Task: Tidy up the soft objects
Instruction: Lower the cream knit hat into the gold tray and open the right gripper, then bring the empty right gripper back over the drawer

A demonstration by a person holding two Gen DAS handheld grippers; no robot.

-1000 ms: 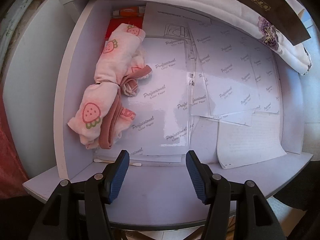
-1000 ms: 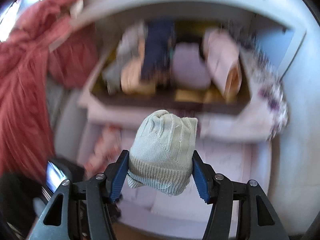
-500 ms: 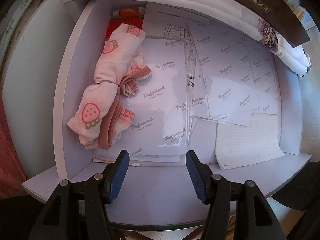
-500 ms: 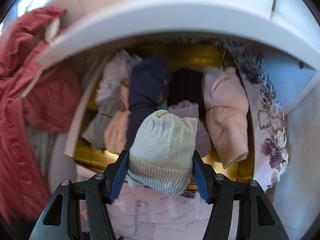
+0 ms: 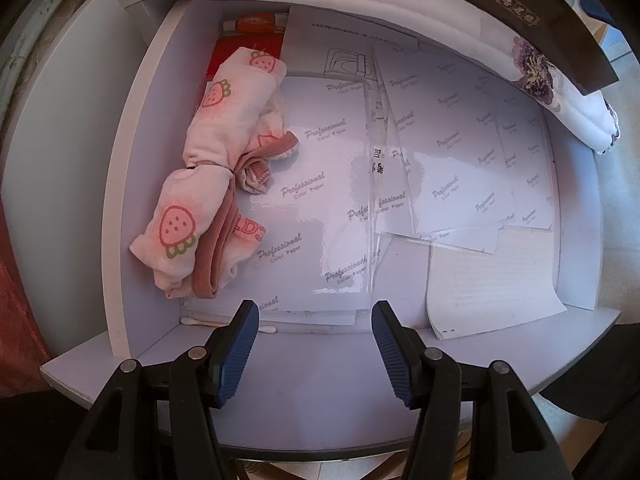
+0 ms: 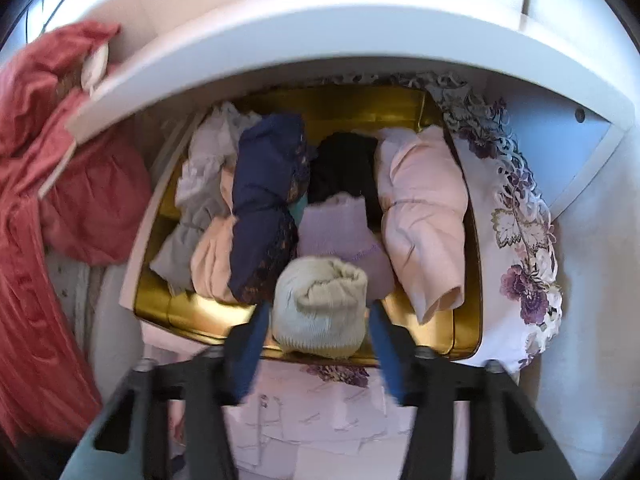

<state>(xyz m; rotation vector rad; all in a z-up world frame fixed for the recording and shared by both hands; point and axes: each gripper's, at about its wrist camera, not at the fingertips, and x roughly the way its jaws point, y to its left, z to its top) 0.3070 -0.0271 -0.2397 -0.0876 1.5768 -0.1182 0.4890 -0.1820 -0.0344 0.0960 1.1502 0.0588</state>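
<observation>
A cream knitted sock roll (image 6: 320, 304) lies at the front of the gold-lined box (image 6: 200, 312), against a lilac roll (image 6: 336, 228). My right gripper (image 6: 318, 314) hangs just over it. Its blurred jaws are closing, the roll sits between them, and a thin gap shows on each side. A pink strawberry-print bundle (image 5: 208, 176) lies at the left side of a white drawer (image 5: 132, 184). My left gripper (image 5: 314, 344) stands open over the drawer's front edge, pointing down, with nothing between its fingers.
The box also holds a navy roll (image 6: 264, 208), a pale pink roll (image 6: 420, 216) and a grey-white one (image 6: 200, 184). A floral cloth (image 6: 516, 216) drapes its right side. Red fabric (image 6: 36, 200) hangs at the left. A white shelf (image 6: 280, 48) overhangs the box. Loose printed sheets (image 5: 452, 160) cover the drawer floor.
My right gripper carried the cream roll forward over the box. The roll now sits lower, tipped onto the box's front, and no longer fills the jaws. The left gripper has not moved.
</observation>
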